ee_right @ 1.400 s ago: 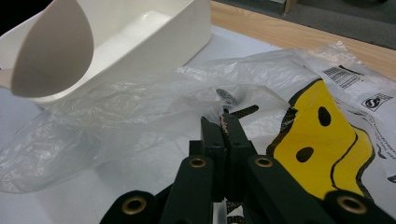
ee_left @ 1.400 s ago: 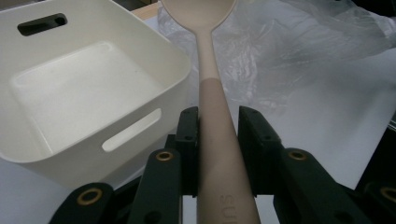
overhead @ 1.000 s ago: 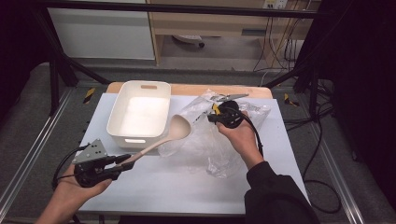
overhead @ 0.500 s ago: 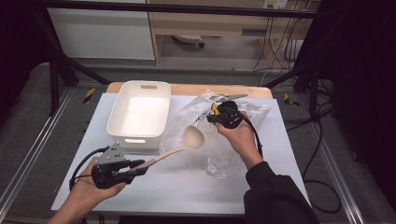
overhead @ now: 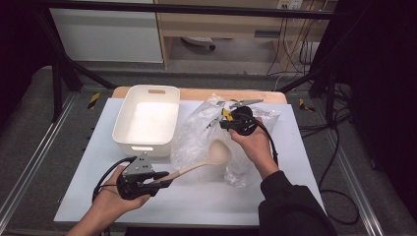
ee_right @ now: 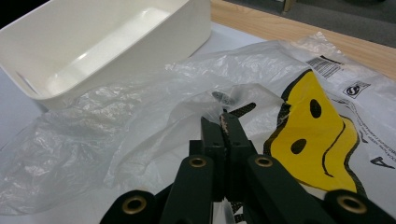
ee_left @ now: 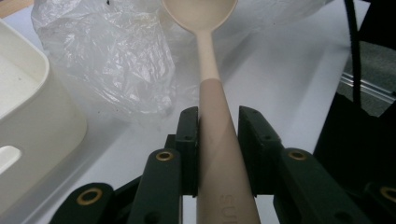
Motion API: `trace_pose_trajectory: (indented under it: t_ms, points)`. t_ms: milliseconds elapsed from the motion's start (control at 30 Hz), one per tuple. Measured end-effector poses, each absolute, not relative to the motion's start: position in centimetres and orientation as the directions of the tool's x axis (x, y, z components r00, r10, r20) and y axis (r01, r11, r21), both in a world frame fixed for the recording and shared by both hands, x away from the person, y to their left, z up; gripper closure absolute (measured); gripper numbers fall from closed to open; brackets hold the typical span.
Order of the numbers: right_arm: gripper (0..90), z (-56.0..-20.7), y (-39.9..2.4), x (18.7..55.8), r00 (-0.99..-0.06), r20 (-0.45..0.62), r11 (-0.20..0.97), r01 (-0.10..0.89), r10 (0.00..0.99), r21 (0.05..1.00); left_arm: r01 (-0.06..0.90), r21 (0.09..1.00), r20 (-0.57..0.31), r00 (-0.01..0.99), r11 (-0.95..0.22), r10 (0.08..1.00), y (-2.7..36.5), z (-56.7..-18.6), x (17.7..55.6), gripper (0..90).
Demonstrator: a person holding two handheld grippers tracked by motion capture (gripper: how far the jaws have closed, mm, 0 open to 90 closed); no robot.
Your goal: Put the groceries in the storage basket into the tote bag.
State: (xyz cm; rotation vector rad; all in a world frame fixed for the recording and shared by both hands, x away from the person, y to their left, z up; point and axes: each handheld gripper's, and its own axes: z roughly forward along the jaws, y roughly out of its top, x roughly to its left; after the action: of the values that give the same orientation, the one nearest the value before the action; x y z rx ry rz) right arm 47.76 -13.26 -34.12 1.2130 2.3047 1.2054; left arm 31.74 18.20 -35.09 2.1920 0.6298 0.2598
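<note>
A beige wooden spoon is held by its handle in my left gripper, which is shut on it near the table's front left. In the left gripper view the handle runs up between the jaws and the spoon's bowl hangs over a crumpled clear plastic bag. My right gripper is shut on a fold of that bag and lifts it. In the right gripper view the gripper pinches the thin film, and a yellow smiley print shows on the bag.
A white plastic tub stands empty at the back left, next to the bag; its rim shows in the right gripper view. The white table top ends in a wooden strip at the back. Cables trail from both grippers.
My left gripper has moved right and forward with the spoon, so the spoon's bowl went from the tub's front corner to over the bag. The right gripper has stayed put.
</note>
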Motion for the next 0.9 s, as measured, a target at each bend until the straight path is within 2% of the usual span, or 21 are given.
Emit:
trace_pose_trajectory:
  t_ms: [567, 900]
  points:
    - [90.0, -34.2, -13.5, 46.9, -0.619, 0.139, 0.297, 0.547, 0.773, 0.783, 0.330, 0.756, 0.022, 0.850, -0.565, 0.526, 13.4, -36.5, 35.3, 69.7]
    - [90.0, -34.6, -13.5, 46.5, -0.618, 0.150, 0.292, 0.554, 0.772, 0.780, 0.341, 0.771, -0.006, 0.848, -0.538, 0.529, 11.1, -37.2, 37.1, 69.7]
